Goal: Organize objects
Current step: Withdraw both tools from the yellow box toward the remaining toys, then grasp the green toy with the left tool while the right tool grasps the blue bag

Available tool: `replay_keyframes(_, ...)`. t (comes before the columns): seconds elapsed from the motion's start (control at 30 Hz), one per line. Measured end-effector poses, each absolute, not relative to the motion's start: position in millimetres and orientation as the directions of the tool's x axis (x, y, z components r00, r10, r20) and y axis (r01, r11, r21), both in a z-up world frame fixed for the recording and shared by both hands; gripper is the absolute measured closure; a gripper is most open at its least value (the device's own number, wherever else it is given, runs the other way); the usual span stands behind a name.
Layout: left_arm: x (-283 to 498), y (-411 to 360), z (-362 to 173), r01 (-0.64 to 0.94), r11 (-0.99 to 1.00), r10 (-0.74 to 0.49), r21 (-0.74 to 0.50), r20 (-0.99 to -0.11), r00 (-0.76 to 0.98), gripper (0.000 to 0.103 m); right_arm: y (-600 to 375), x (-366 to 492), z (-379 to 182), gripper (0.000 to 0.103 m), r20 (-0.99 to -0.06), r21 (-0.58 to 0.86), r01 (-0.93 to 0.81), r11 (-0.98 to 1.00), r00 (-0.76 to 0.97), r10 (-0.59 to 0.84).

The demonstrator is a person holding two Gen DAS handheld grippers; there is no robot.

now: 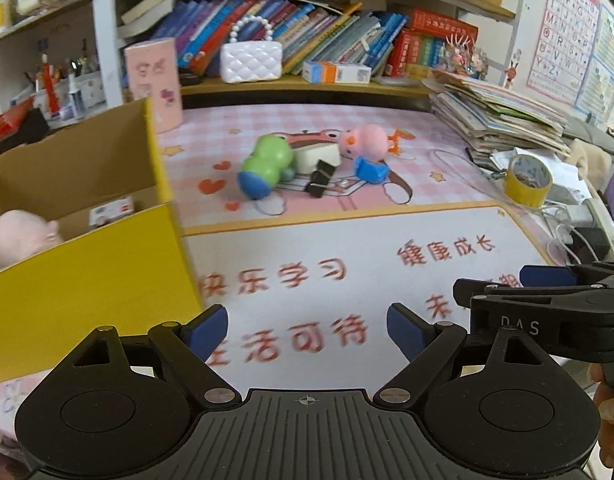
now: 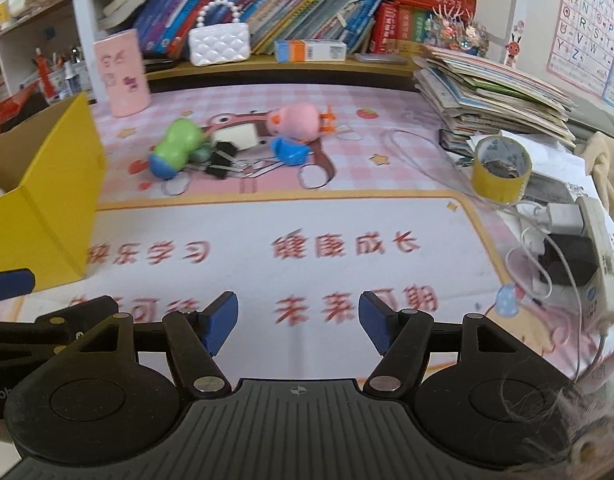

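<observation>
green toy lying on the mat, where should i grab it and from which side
Grip the green toy at its narrow waist, between the green bulge and the blue end. It lies on its side, so come from above with the open left gripper, fingers across the waist, clear of the binder clip.

Glossy plastic green toy (image 1: 267, 166), matt cardboard box (image 1: 87, 280), smooth printed mat (image 1: 347, 248), shiny tape roll (image 2: 501, 170)

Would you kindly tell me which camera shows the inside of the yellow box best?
The left wrist view: the yellow box shows its open inside, holding a pink toy. The right wrist view shows mostly its outer wall.
</observation>
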State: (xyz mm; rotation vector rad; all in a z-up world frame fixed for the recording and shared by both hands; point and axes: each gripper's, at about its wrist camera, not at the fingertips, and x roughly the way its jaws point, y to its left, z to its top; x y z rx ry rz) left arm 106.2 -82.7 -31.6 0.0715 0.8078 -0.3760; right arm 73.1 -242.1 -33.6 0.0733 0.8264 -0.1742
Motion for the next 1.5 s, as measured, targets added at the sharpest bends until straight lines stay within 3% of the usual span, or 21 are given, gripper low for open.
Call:
replay_keyframes(0.7, 168, -140, -32, 0.175, 0.984, -0.133, -0.017, -0.723, 0.678, 0.014, -307, 162, -43, 0.039, -0.75, 0.049, 0.03, 0.998, 0.662, 0.017)
replay_keyframes(1.5, 226, -150, -34, 0.033, 0.999, -0.015, 0.013, -0.695, 0.719, 0.015, -319, 228, -46, 0.041, -0.689, 0.045, -0.103, 0.994, 0.717, 0.105)
